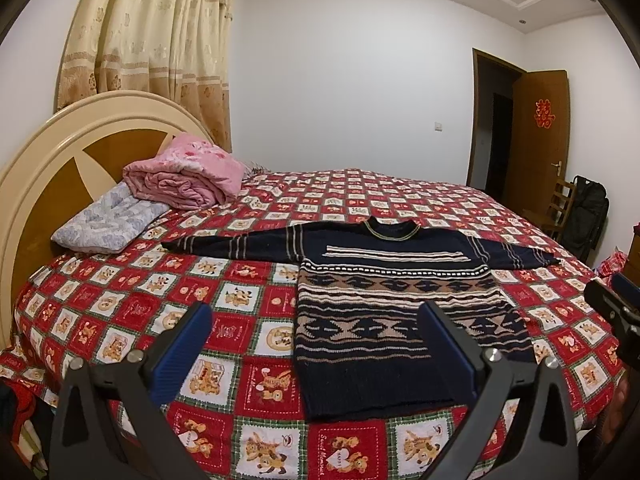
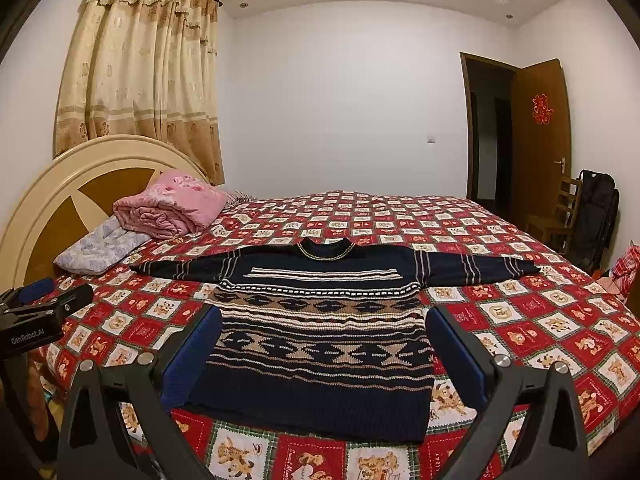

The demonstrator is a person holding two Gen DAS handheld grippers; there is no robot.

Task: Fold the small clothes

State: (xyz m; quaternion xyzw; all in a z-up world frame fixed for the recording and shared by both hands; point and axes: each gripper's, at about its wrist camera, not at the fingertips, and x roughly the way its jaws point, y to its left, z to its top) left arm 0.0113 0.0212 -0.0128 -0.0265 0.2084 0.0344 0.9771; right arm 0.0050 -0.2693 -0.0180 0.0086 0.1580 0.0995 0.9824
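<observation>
Knitted navy sweater [image 2: 320,320] with tan and cream bands lies flat and face-up on the checked red bedspread [image 2: 540,320], both sleeves stretched straight out, hem nearest the near edge of the bed. So nothing's folded yet, as far as I can judge.

Left gripper [image 1: 316,344] hangs above the hem's left part, jaws spread wide, gripping nothing. Right gripper [image 2: 324,344] hovers over the hem too, also wide and empty.

My take on doing the first fold well: pinch one sleeve near the cuff and lay it across the chest, then the other, keeping the knit flat so it doesn't bunch. Chunky knit drags on the cover, so lift instead of sliding.

Pink quilt [image 1: 184,176] and pillow [image 1: 104,224] by the headboard [image 1: 36,168] sit well apart, no bother.
</observation>
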